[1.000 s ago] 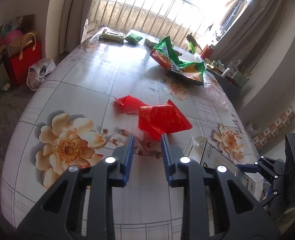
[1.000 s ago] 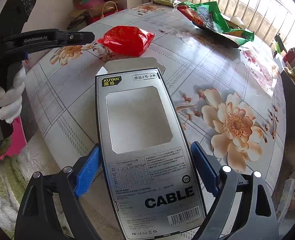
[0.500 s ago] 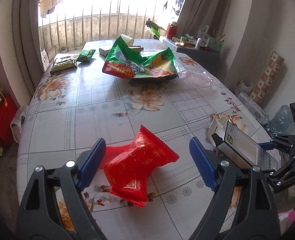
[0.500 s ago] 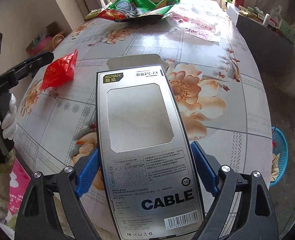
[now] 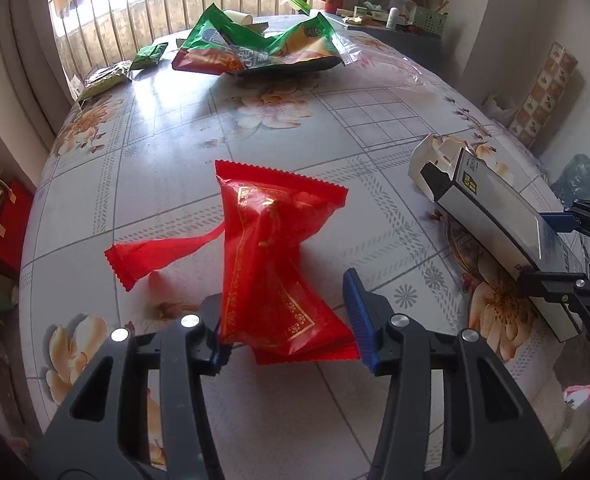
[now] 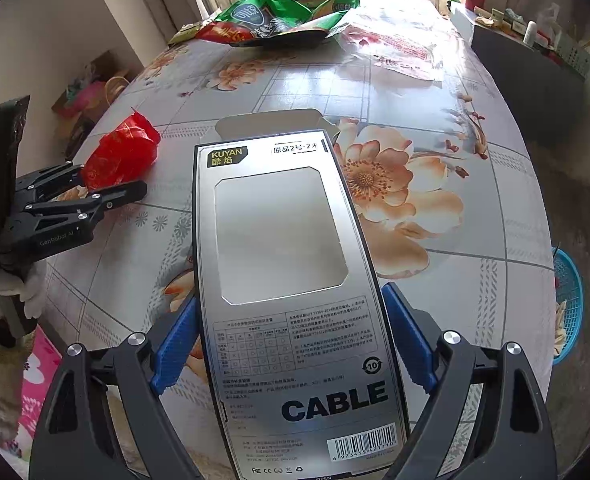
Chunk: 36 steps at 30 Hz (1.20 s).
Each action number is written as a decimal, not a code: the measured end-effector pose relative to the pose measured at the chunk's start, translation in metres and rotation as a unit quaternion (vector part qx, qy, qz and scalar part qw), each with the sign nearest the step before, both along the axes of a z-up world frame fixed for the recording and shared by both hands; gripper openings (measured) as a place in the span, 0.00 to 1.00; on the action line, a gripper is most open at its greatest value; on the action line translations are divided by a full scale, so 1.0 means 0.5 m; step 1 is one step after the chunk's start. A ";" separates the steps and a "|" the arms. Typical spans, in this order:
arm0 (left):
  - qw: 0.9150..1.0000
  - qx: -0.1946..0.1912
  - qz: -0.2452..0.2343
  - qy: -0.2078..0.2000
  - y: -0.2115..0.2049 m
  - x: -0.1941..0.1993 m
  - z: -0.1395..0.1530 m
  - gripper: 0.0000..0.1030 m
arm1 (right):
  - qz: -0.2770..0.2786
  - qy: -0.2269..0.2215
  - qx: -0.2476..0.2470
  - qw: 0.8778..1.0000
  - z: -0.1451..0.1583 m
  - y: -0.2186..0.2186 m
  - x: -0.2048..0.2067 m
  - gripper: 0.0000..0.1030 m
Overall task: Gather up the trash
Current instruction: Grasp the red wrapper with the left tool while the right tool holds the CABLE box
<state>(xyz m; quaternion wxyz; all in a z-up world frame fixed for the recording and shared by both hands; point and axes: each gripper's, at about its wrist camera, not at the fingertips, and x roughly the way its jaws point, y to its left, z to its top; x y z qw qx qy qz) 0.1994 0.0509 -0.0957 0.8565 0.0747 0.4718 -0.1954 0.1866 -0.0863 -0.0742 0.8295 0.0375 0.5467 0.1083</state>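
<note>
The left gripper (image 5: 287, 316) straddles the red wrapper (image 5: 275, 256) on the table (image 5: 335, 128), jaws apart. The right gripper (image 6: 291, 344) clamps the cable box (image 6: 279, 264). The slick, crumpled wrapper could slide from a shallow pinch.

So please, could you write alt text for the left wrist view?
The left tool holds its jaws open around a red wrapper lying on a floral table. At right, the right tool grips a cable box; green snack bags lie behind.
</note>
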 end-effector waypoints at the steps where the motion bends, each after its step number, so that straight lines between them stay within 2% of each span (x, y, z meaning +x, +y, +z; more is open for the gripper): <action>1: 1.000 -0.003 0.004 -0.001 -0.006 -0.011 0.001 0.39 | -0.002 -0.001 0.000 1.000 0.000 0.000 -0.001 0.82; 2: 1.000 -0.008 0.006 0.000 -0.010 -0.019 0.002 0.32 | -0.005 -0.001 0.001 1.000 0.000 0.000 -0.003 0.82; 6: 0.999 -0.044 0.028 0.012 -0.014 -0.051 0.006 0.28 | -0.020 0.001 0.008 1.000 0.003 -0.005 -0.012 0.82; 11: 0.998 -0.035 0.048 0.007 -0.035 -0.092 0.007 0.26 | -0.014 0.004 -0.013 1.000 0.002 0.002 -0.022 0.83; 14: 0.998 -0.015 0.053 -0.004 -0.056 -0.109 0.006 0.26 | -0.007 0.000 -0.030 1.000 -0.002 0.013 -0.026 0.83; 18: 0.998 0.003 0.062 -0.014 -0.073 -0.122 0.006 0.26 | -0.019 -0.007 -0.029 0.999 -0.002 0.007 -0.031 0.83; 36: 0.997 0.010 0.076 -0.025 -0.072 -0.134 0.016 0.25 | -0.064 -0.010 0.041 0.997 0.008 -0.041 -0.047 0.82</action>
